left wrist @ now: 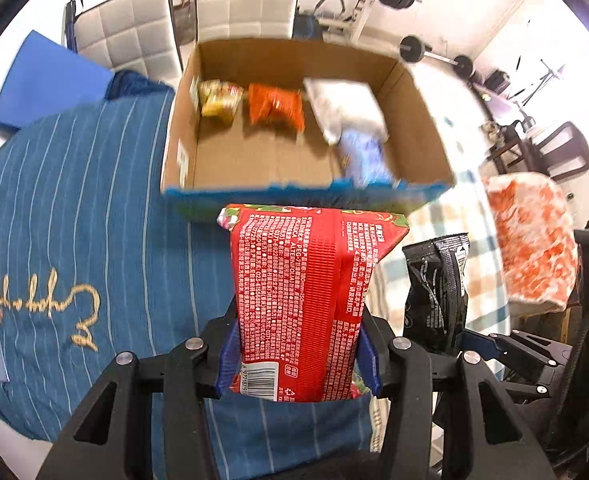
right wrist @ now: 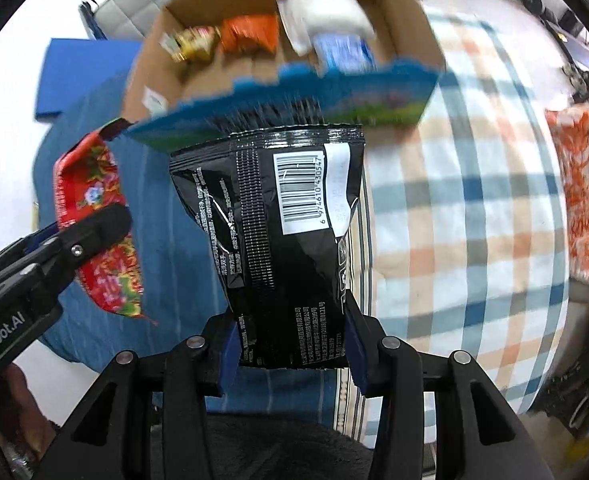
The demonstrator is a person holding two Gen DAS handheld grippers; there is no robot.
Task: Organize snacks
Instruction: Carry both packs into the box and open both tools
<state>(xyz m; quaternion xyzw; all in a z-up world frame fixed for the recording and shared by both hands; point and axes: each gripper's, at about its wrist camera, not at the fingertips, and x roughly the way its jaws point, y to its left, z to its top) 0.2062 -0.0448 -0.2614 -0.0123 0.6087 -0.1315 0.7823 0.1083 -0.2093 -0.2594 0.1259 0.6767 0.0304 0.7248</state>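
Red pack point(left wrist: 302, 300): glossy, dense white print, barcode at its lower end, floral edges; clamped in the left gripper point(left wrist: 298, 360), held just short of the box point(left wrist: 414, 120).
Black pack point(right wrist: 282, 240): shiny, white barcode label; pinched by the right gripper point(right wrist: 292, 344), before the box.
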